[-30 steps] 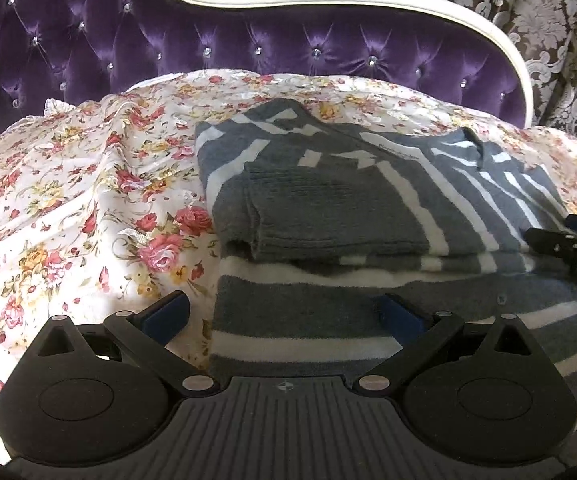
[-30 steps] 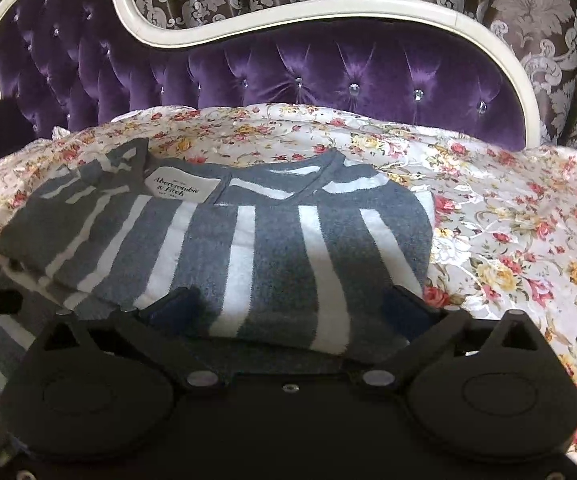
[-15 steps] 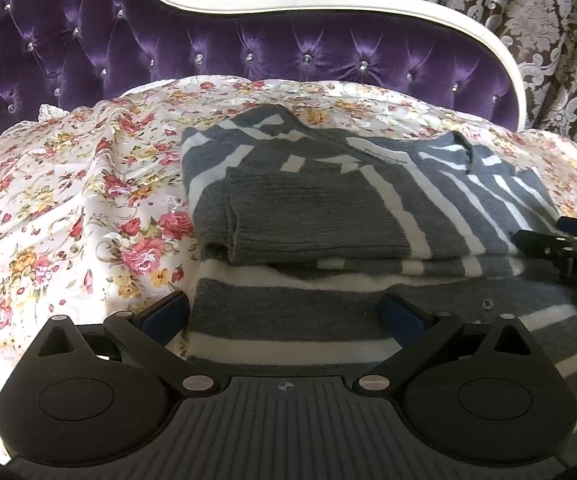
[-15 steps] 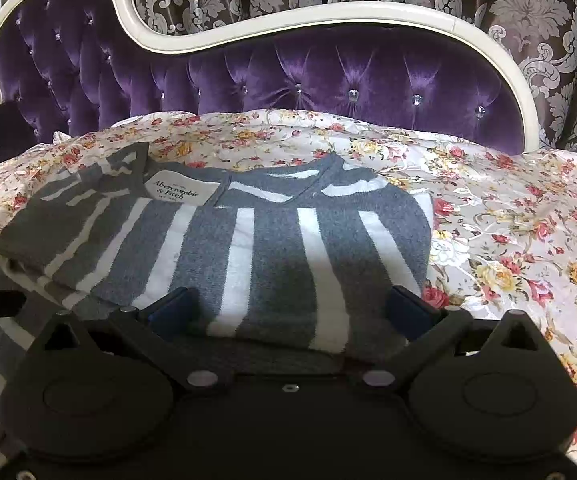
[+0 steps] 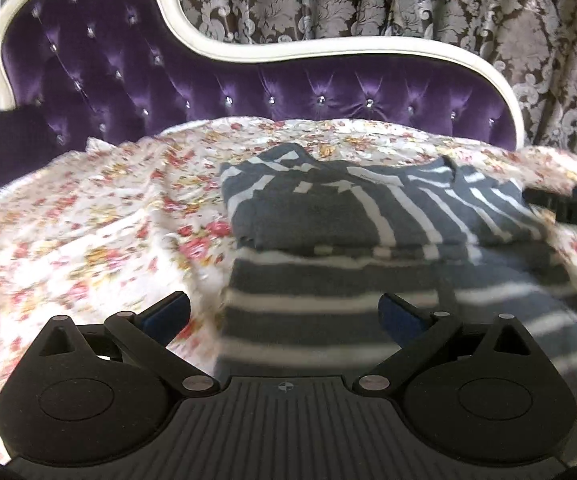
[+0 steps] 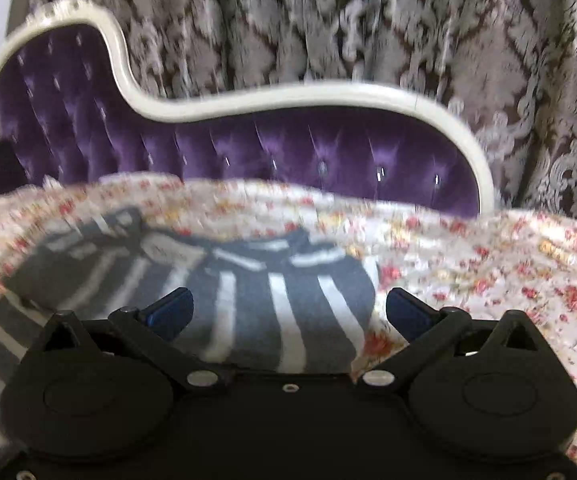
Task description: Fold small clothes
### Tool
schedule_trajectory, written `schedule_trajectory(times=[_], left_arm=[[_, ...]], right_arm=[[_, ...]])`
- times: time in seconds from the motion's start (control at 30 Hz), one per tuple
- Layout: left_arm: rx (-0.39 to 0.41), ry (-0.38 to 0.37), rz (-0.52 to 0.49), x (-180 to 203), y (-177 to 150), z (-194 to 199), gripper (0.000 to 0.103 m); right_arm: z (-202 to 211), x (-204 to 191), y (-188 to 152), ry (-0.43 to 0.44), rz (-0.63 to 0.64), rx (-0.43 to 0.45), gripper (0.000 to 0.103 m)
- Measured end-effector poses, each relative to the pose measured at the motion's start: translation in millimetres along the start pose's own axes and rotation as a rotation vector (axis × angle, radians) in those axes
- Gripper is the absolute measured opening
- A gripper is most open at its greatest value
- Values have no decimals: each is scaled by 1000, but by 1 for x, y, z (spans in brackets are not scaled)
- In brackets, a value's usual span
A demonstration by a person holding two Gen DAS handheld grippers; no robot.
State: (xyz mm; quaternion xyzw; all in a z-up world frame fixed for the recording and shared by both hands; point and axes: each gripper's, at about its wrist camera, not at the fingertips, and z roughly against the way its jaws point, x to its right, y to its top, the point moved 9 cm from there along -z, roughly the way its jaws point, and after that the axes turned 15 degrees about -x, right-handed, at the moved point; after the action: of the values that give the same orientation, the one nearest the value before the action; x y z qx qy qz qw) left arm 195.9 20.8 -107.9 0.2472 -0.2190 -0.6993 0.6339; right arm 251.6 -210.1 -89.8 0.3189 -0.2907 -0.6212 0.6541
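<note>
A grey sweater with white stripes (image 5: pixel 368 240) lies on the floral sheet (image 5: pixel 88 232), its upper half folded down over the lower part. My left gripper (image 5: pixel 284 316) is open above the sweater's lower left edge, holding nothing. In the right wrist view the sweater (image 6: pixel 248 300) is blurred, its neckline towards the sofa back. My right gripper (image 6: pixel 288 314) is open over the sweater's right side, with nothing between its blue pads. The right gripper's black body (image 5: pixel 568 208) shows at the left view's right edge.
A purple tufted sofa back (image 5: pixel 248 92) with a white frame rises behind the sheet. Patterned grey curtains (image 6: pixel 368 20) hang behind it. The floral sheet (image 6: pixel 488 272) spreads bare to the right of the sweater and to its left.
Both grippers have pulled back and tilted up, so more sofa back and curtain show. The right view has gone blurred from fast motion. The sweater lies as before.
</note>
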Motion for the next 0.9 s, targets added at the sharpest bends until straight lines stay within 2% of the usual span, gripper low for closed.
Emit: schedule_trajectory(times=[0.17,0.37,0.53,0.73,0.9], left_arm=[[4,44,-38,1,-31,38,101],[-20,46,-40,4,-72,69,101],[-28,33,5,3,-108,93,101],[-61,1,42,3,-135,101,101],[-78,-6,33,5,-143,99,101]], right_arm=[[48,-8,-2,68,-35,39,102],[98,-17,-28,131,-72,-4,102],[133,-21,-58,162,-103,-31,102],[157,-27,-94,176,-116,-87,102],[162,-25,-119,197,-183,-148,102]])
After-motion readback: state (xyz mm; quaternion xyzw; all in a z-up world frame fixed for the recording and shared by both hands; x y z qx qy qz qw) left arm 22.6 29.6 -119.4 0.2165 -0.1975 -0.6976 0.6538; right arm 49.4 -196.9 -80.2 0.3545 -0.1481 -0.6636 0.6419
